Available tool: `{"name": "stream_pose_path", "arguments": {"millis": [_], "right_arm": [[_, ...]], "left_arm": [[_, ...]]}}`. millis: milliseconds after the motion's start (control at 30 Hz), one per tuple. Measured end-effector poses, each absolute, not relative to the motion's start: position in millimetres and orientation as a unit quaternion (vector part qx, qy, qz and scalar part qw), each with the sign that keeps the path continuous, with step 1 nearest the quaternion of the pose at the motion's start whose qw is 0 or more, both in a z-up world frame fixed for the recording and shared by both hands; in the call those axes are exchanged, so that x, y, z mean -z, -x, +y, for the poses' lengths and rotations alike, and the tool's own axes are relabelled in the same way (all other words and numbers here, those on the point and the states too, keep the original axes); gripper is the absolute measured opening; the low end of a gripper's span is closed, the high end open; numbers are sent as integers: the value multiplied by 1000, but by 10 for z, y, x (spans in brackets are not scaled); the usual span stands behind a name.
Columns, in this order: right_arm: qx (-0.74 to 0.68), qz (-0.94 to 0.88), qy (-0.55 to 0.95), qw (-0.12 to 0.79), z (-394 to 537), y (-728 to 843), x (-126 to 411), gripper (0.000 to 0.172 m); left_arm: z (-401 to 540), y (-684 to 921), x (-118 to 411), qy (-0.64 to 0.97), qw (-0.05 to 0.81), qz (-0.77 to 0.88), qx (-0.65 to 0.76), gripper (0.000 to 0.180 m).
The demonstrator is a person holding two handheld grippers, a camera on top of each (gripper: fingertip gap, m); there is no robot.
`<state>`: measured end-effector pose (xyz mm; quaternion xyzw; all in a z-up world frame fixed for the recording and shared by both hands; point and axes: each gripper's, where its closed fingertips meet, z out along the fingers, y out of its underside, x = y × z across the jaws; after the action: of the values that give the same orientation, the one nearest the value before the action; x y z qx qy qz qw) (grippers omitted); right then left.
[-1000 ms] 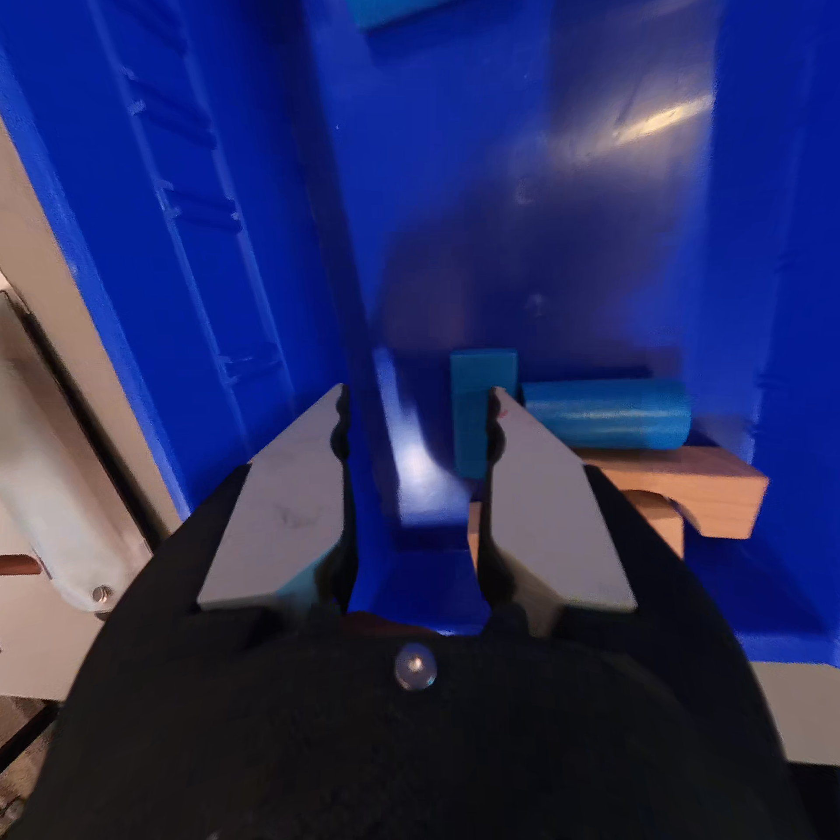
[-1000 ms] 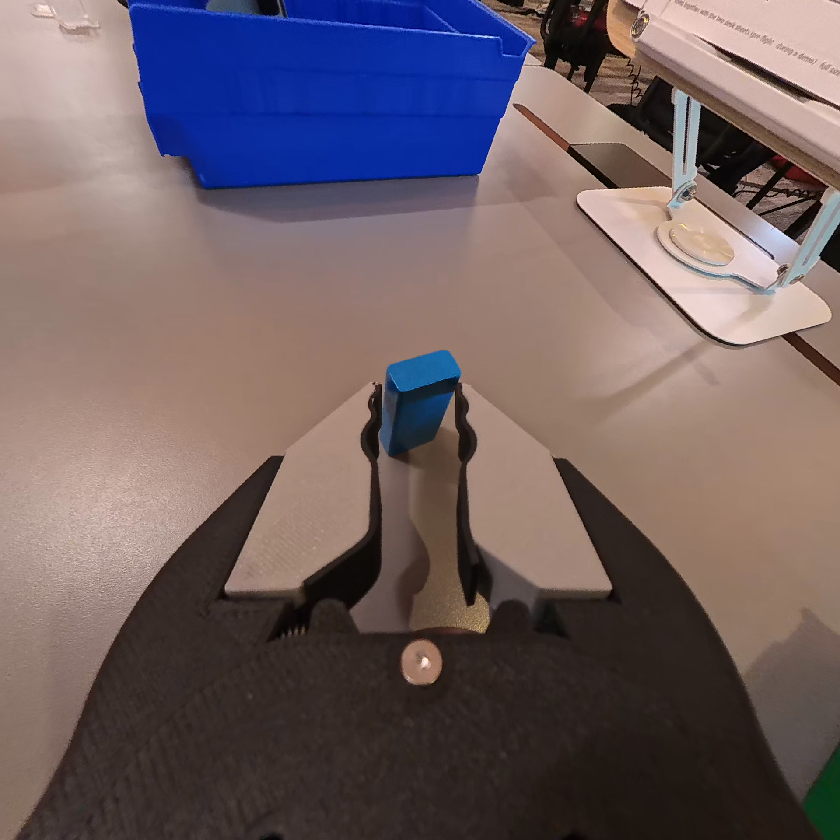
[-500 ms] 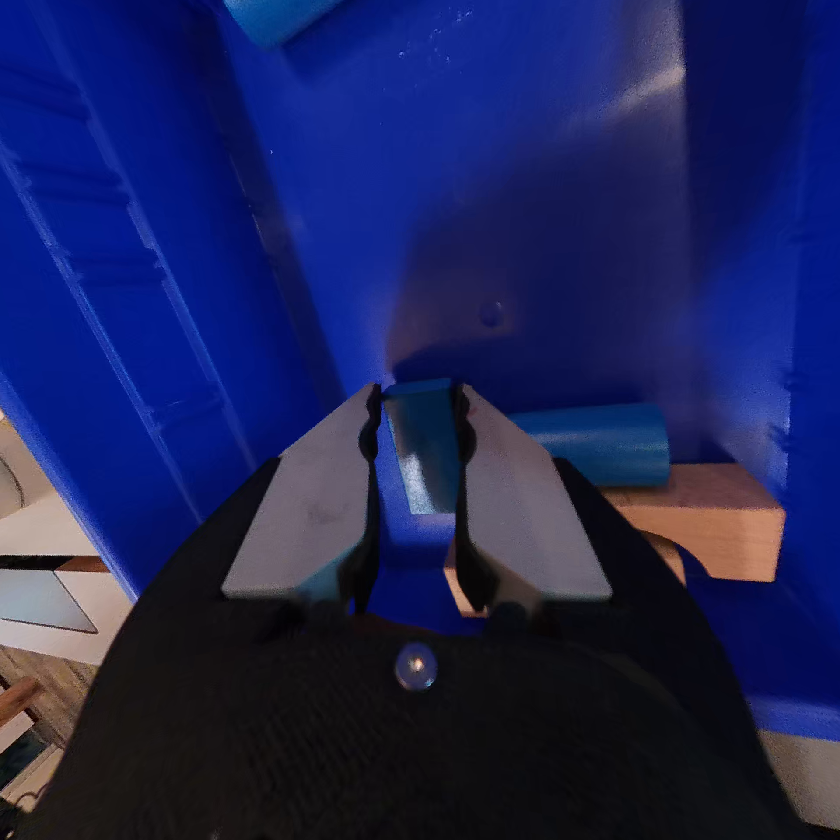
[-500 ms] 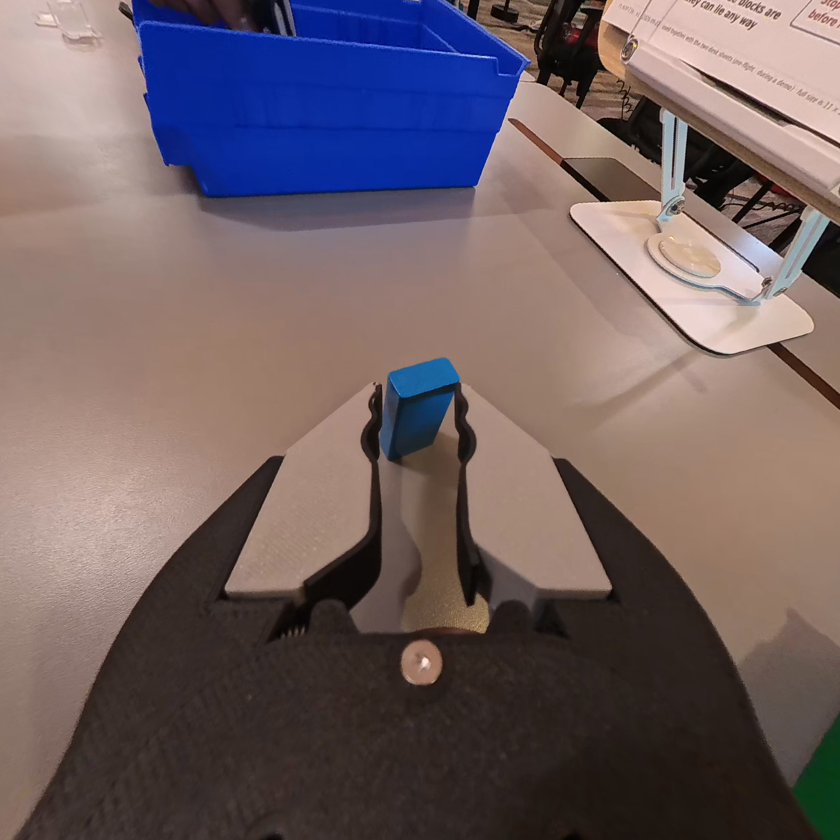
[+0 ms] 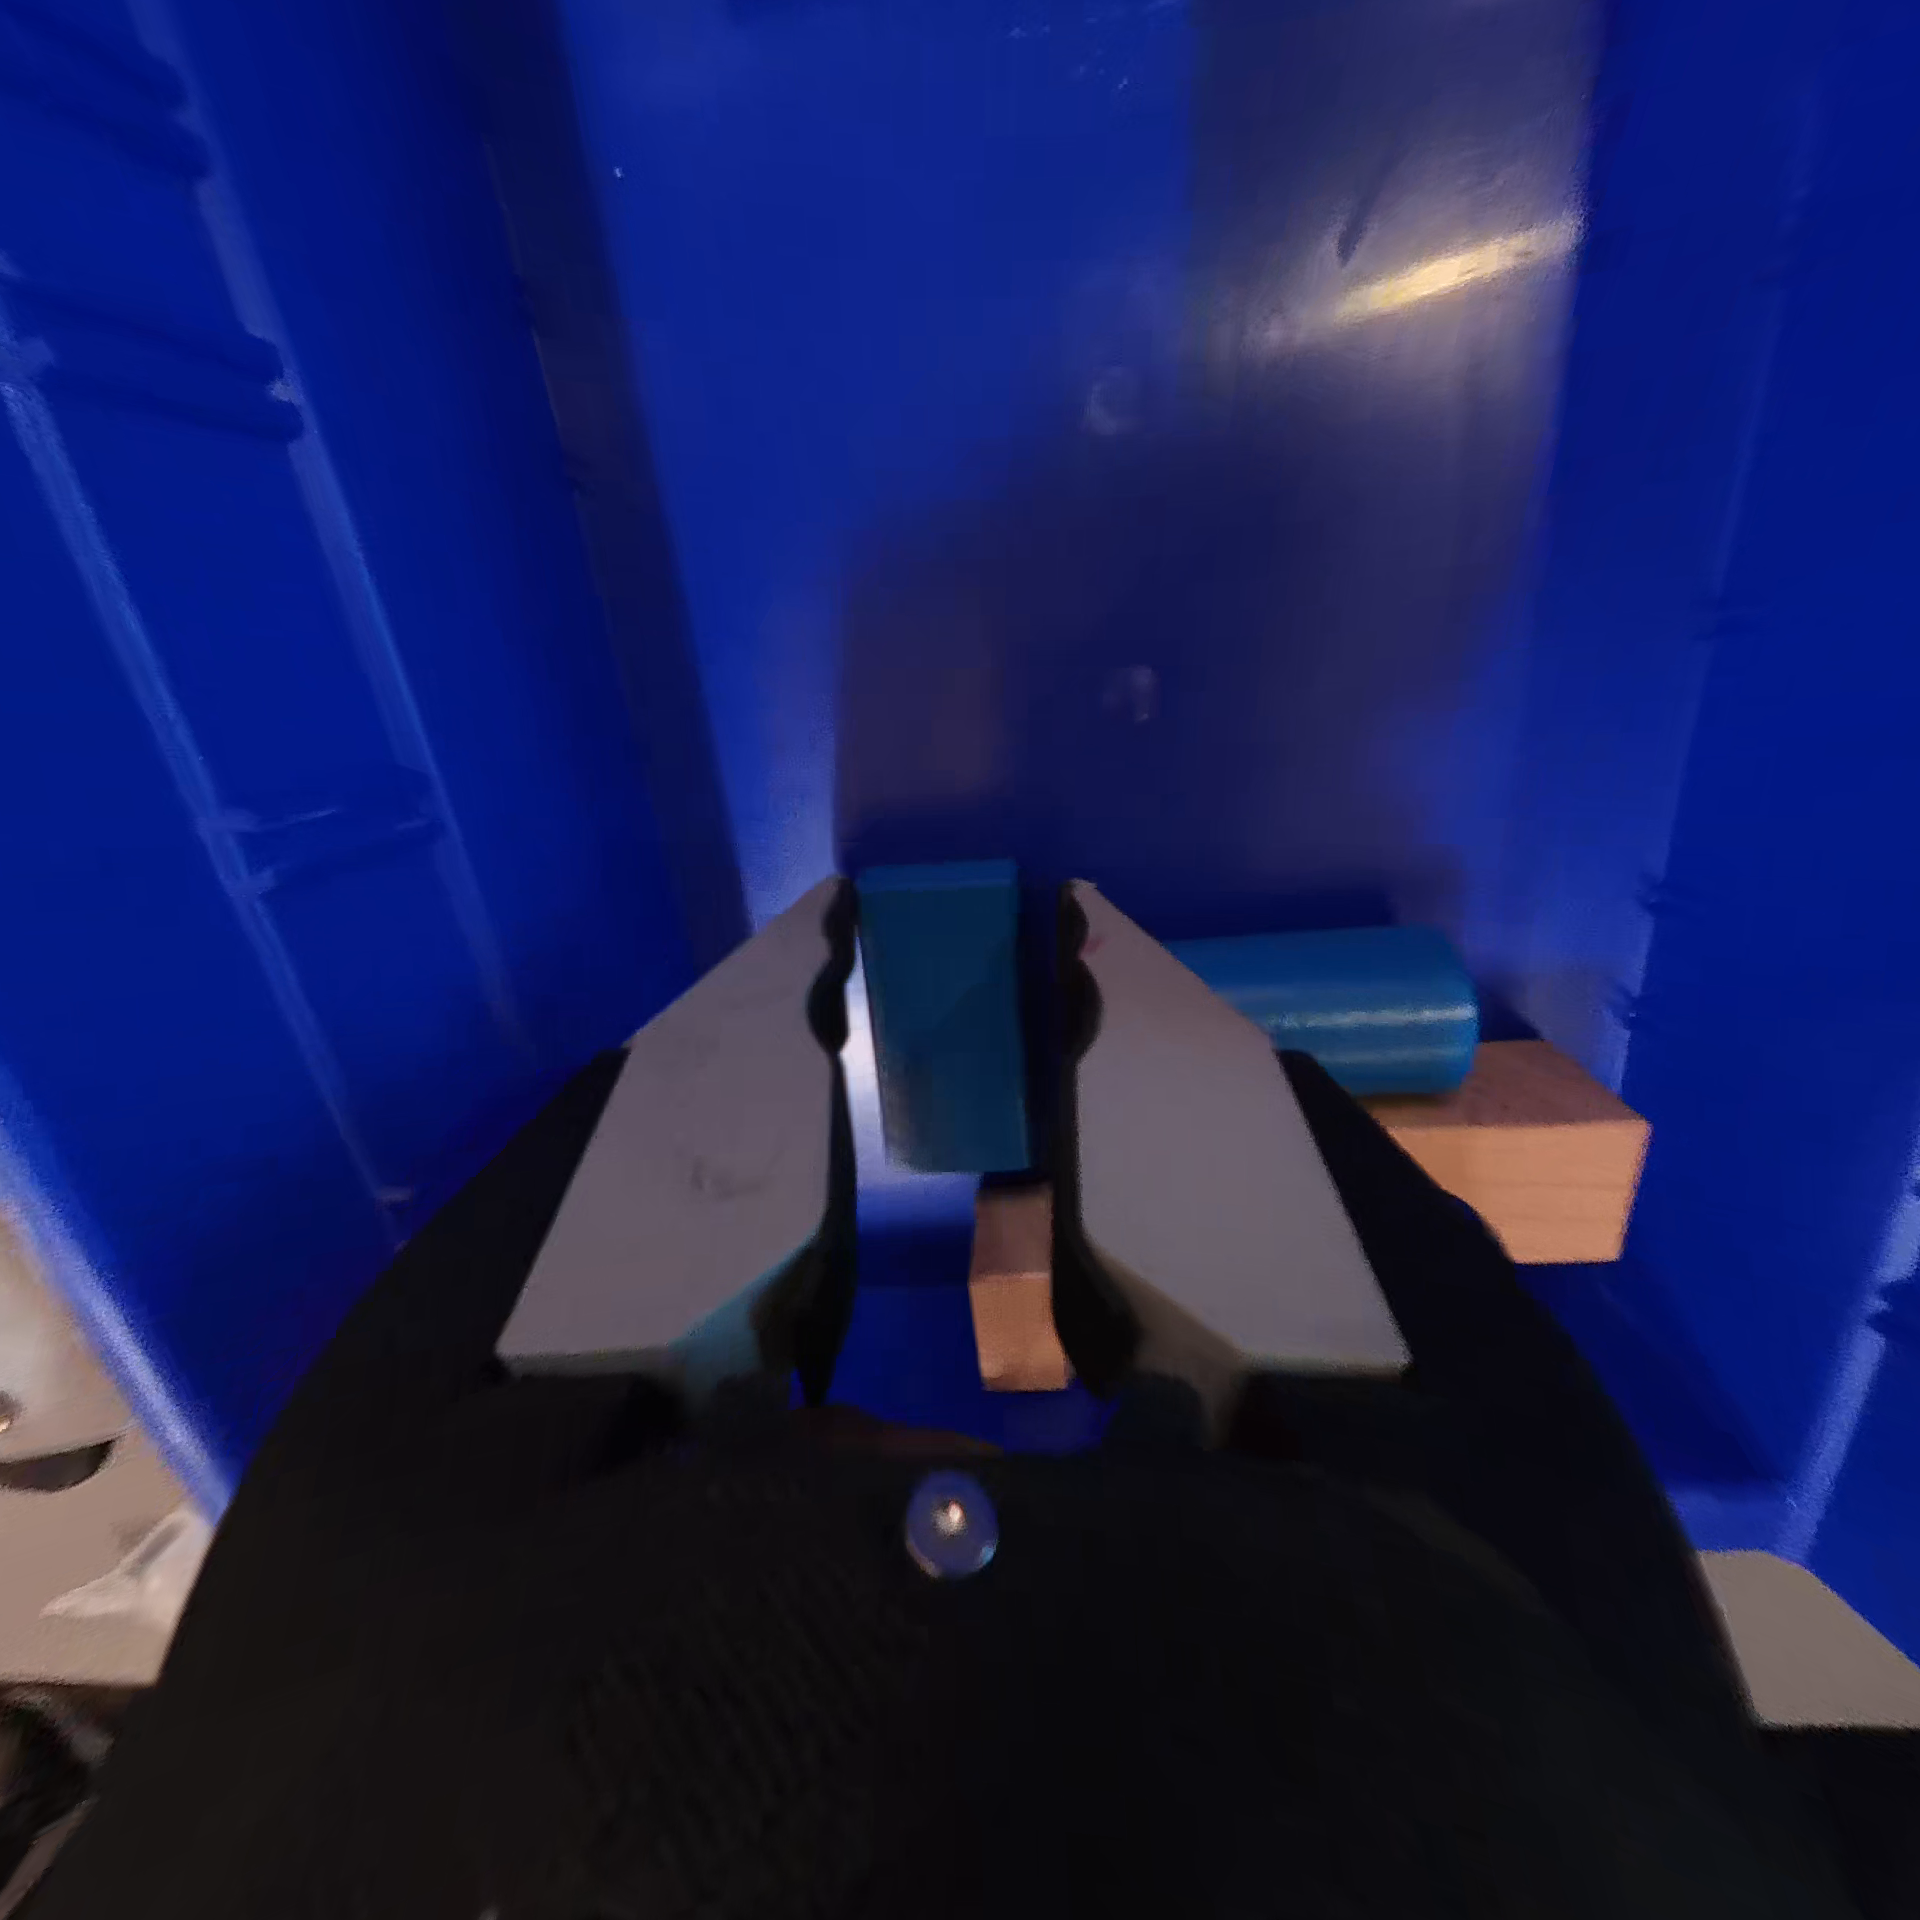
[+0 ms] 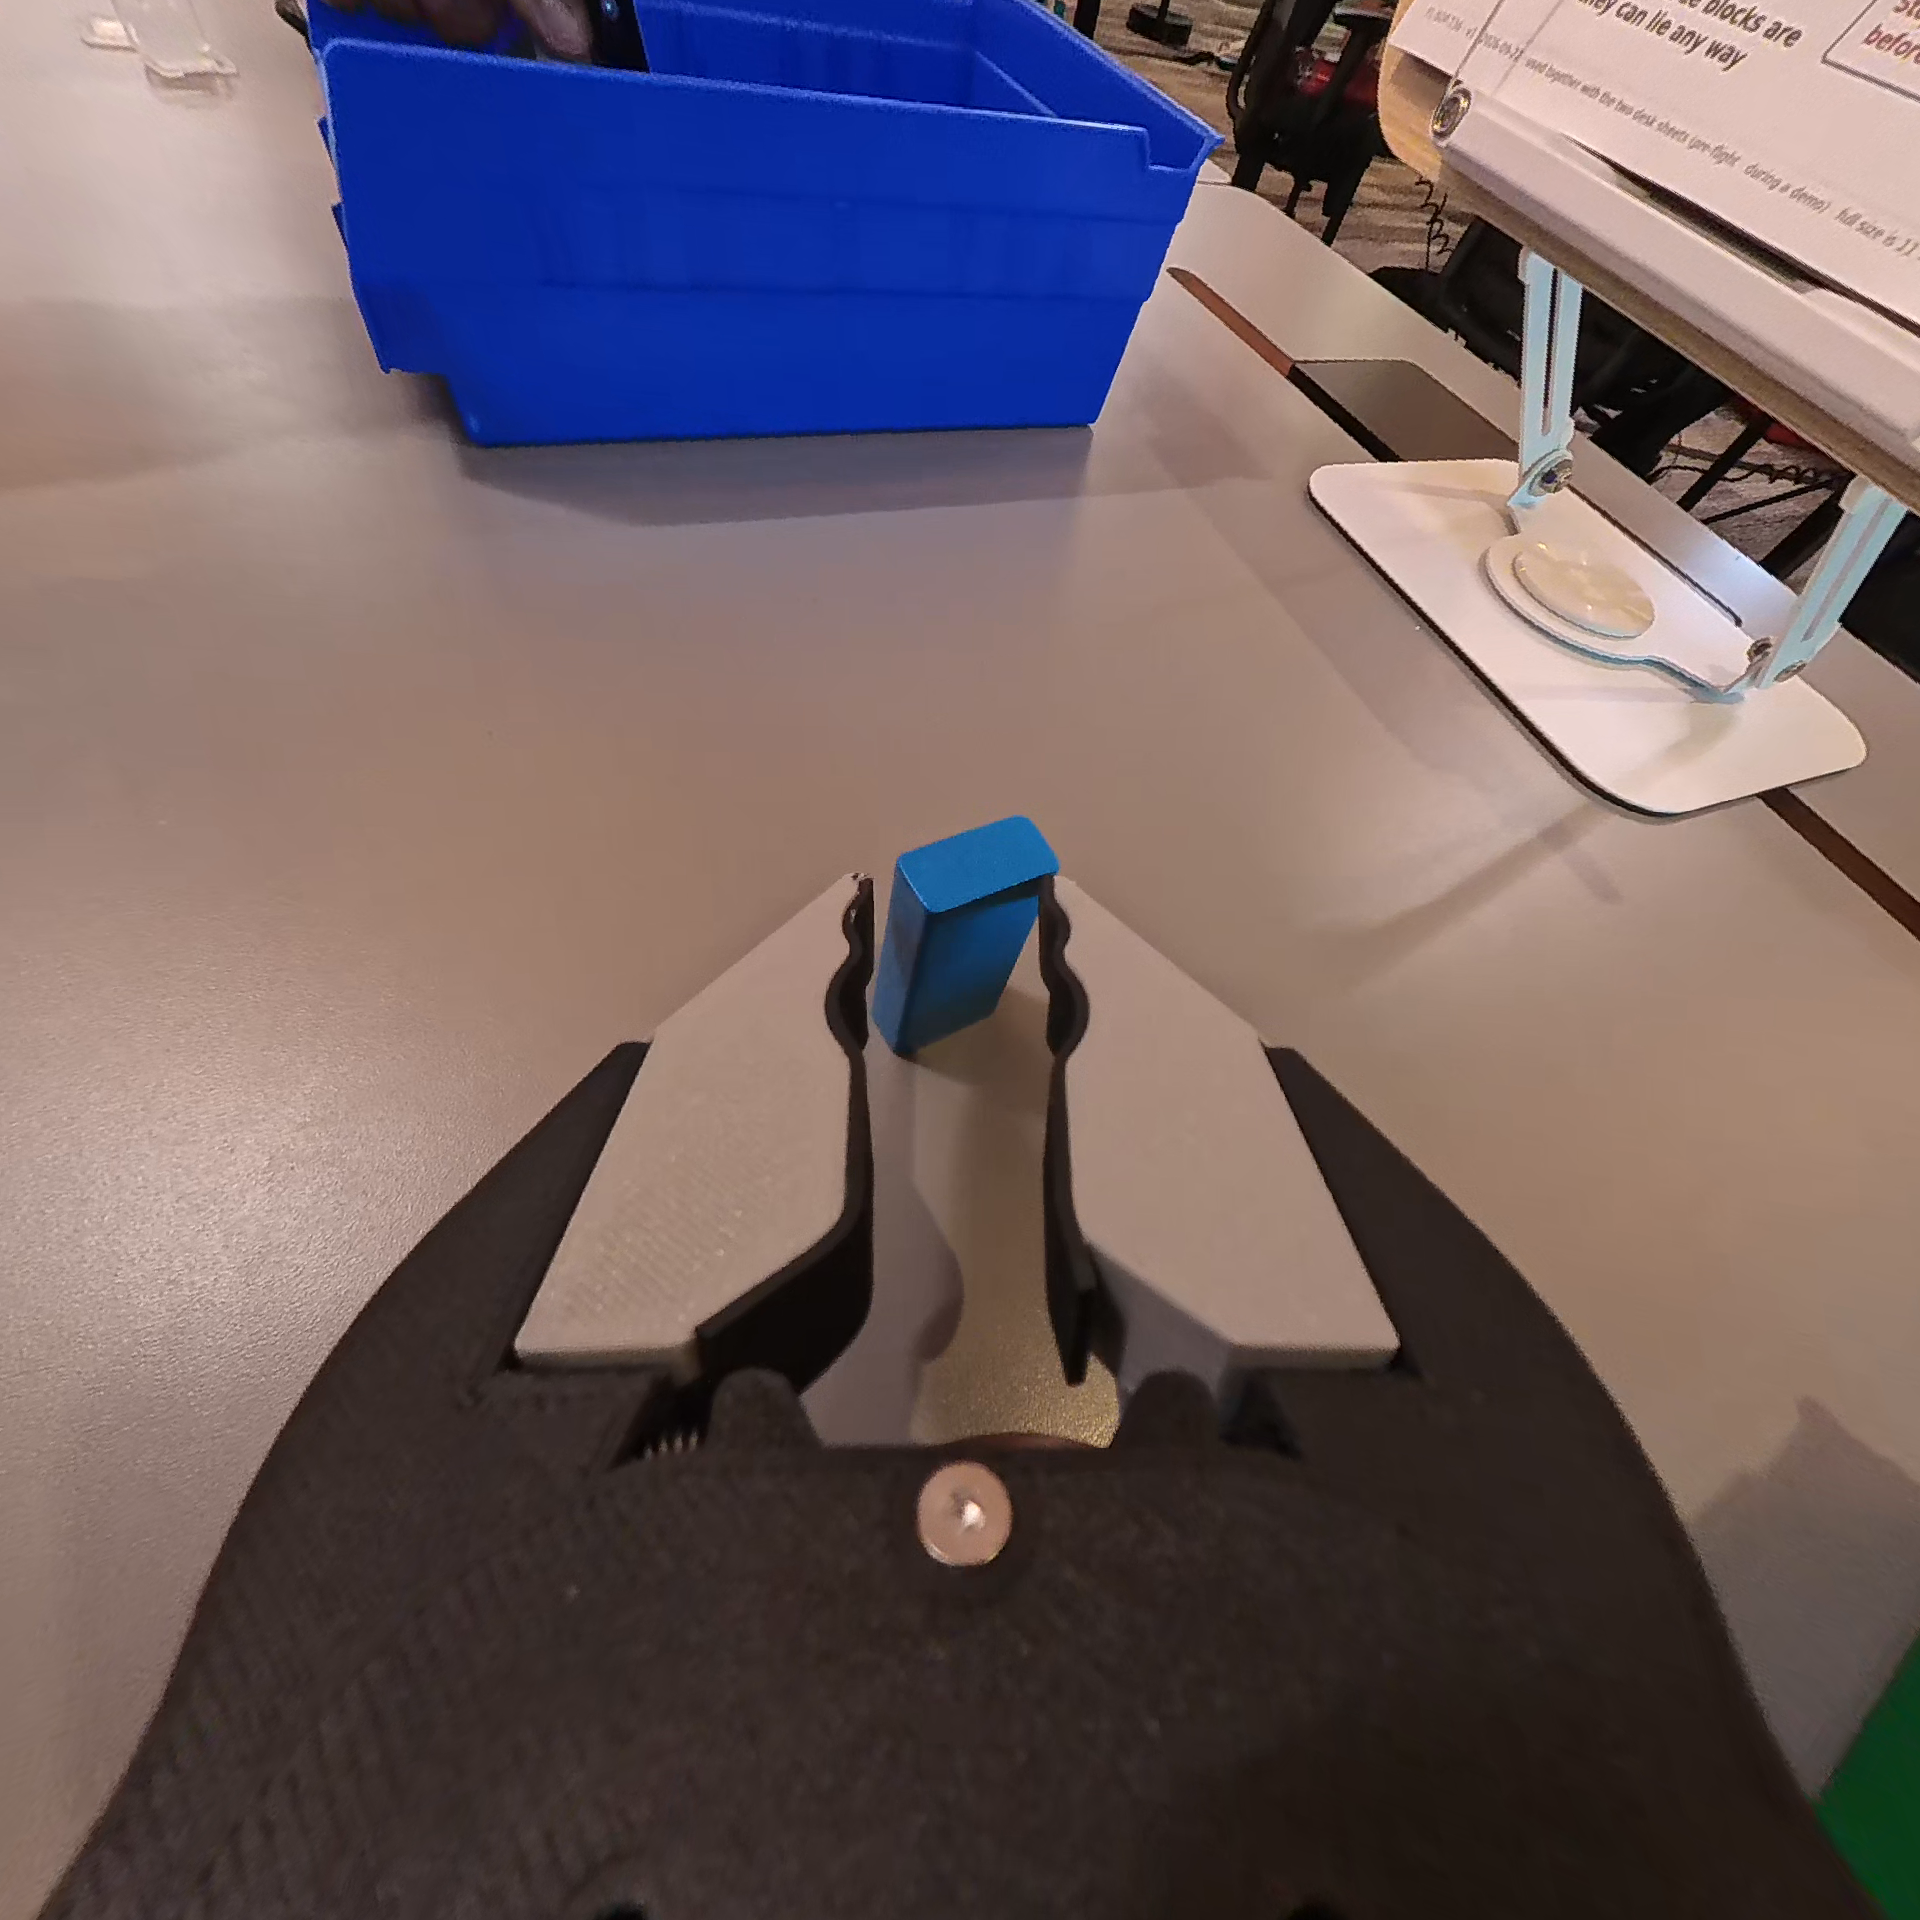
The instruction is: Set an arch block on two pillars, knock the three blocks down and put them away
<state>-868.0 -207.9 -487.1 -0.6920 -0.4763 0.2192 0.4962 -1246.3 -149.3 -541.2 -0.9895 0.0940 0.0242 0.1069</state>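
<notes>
Left wrist view: the left gripper (image 5: 951, 914) is inside the blue bin (image 5: 312, 727), jaws spread around a blue block (image 5: 940, 1029). A dark gap shows between the block and the right finger (image 5: 1164, 1122), so the block stands between the pads and is not pinched. The picture is blurred, so contact on the left side probably cannot be settled.

Just beside this block, in the same bin corner, a blue cylinder (image 5: 1340, 1013) lies on a wooden arch block (image 5: 1507, 1174).

Right wrist view: the right gripper (image 6: 951, 894) pinches a second blue block (image 6: 956, 935) on the grey table (image 6: 520, 727), well in front of the bin (image 6: 769, 291). The block sits slightly skewed between the pads.

Handling:
- The blocks look solid, stiff and light. No fragility is expected.
- The painted faces appear smooth, so a skewed pinch may let a block twist or slip.
- Take hold across the two flat, narrow-spaced faces, pads square to them, near mid-height.
- The cylinder will likely roll. Grip it across its diameter.
- Grip the arch across its flat sides, not at the curved cut-out.

Hidden or unclear:
- The left gripper body covers most of the arch, including its opening.
- The bin floor under the first block is dark, so whether the block rests on it cannot be told.
- From the right wrist view the bin's contents are hidden by its front wall.
- A white stand (image 6: 1579, 644), to the right of the bin, is cut off at the picture edge.
</notes>
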Motion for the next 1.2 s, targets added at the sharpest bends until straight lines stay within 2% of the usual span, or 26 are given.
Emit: {"name": "stream_pose_path", "arguments": {"millis": [33, 333, 500, 633, 833, 1000, 1100, 1200], "right_arm": [[-219, -476, 693, 496, -2078, 8679, 4871, 28], [-219, -474, 692, 499, -2081, 8672, 4858, 28], [-215, -477, 694, 495, -2078, 8676, 4886, 28], [-213, -478, 696, 492, -2072, 8675, 4906, 28], [-217, -479, 695, 490, -2087, 8693, 4913, 29], [-252, -471, 670, 515, -2156, 8736, 4716, 28], [-269, -452, 670, 523, -2135, 8682, 4639, 29], [-270, -435, 680, 525, -2073, 8606, 4636, 29]], "left_arm": [[-1497, 12443, 5415, 989, 108, 94, -18, 30], [-1453, 12453, 5369, 979, 122, 161, -34, 30], [-1255, 12454, 5089, 959, 205, 187, -57, 30], [-1076, 12332, 4709, 930, 310, 192, -34, 30], [-1074, 11862, 4016, 861, 454, 213, 87, 30], [-1618, 10983, 3336, 722, 555, 343, 230, 30], [-1809, 10581, 3284, 690, 573, 370, 241, 29], [-1928, 10172, 3486, 686, 554, 385, 274, 29]]}}
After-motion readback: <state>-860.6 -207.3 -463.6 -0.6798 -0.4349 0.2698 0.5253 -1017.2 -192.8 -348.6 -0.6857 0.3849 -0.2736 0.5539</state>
